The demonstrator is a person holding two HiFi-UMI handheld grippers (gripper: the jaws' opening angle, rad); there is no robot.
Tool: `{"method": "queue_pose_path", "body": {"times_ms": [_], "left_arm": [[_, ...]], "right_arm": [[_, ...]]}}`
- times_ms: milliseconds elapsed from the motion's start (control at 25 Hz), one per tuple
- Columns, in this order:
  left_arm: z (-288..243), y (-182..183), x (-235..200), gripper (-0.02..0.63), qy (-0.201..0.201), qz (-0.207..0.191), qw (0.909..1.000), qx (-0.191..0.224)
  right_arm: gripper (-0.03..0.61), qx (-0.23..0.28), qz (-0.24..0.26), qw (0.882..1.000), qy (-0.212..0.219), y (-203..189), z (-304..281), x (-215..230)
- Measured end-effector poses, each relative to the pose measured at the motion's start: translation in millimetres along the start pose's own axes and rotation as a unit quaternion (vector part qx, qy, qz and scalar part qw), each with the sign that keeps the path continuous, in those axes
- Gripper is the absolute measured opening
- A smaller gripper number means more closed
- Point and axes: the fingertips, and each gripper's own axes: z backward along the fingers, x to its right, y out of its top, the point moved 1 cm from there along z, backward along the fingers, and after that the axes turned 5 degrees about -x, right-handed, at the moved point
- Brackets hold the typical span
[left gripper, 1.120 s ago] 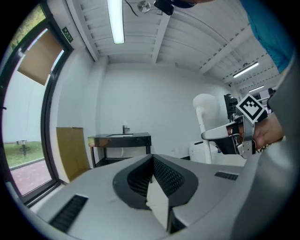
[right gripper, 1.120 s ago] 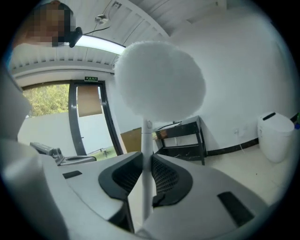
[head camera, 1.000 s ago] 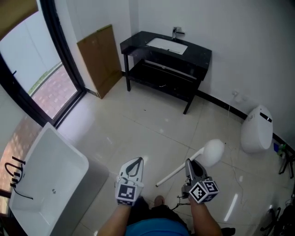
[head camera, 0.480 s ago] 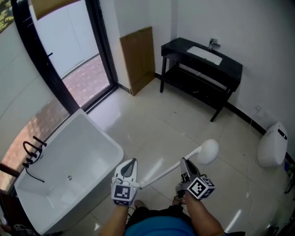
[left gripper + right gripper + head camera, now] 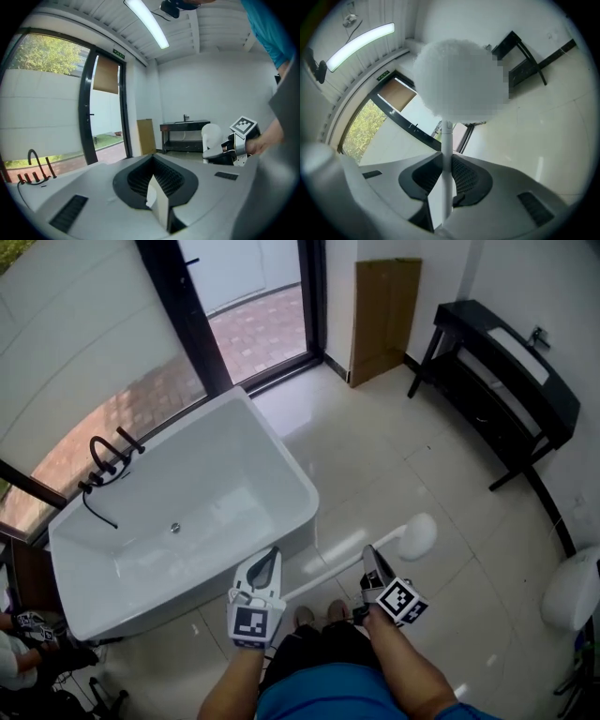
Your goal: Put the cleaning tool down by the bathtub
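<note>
- Gripping the white long-handled cleaning tool with the rounded white head [image 5: 417, 535], the right gripper [image 5: 370, 561] has its jaws clamped on the thin handle. The near-level hold keeps the head clear of the ground.
- The tool hangs above the glossy pale tiled floor [image 5: 394, 456], near the closest corner of the white rectangular bathtub [image 5: 302, 486]. The free handle end points toward the bathtub's side wall and the head points away from it.
- The left gripper [image 5: 270, 563] has its jaws together on nothing. It sits just beside the handle end, apparently because one grip is enough for this light tool.
- Judgement: the tool is at the bathtub but not yet set down. The next step is to lower it onto the floor strip along the bathtub's wall.
- Risk: the rounded head may roll, so the handle should lie flat before the jaws part.
</note>
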Motion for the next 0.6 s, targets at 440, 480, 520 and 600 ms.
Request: {"method": "queue_pose_path", "body": {"times_ms": [440, 480, 520, 600], "left_arm": [[-8.4, -79.9, -33.0, -0.009, 0.027, 0.039, 0.9977, -0.048], [-8.6, -85.0, -38.3, -0.009, 0.022, 0.037, 0.9978, -0.051], [-9.5, -91.5, -43.3, -0.009, 0.019, 0.035, 0.9977, -0.055], [-15.4, -110.6, -49.9, -0.009, 0.013, 0.037, 0.9973, -0.063]], "right_arm": [[0.081, -0.079, -0.088, 0.992, -0.052, -92.7, -102.7, 74.8], [0.081, -0.084, -0.093, 0.990, -0.058, -104.3, -111.4, 79.5], [0.081, -0.089, -0.097, 0.989, -0.064, -116.4, -119.5, 85.1], [0.083, -0.099, -0.105, 0.987, -0.073, -140.5, -133.6, 100.4]]}}
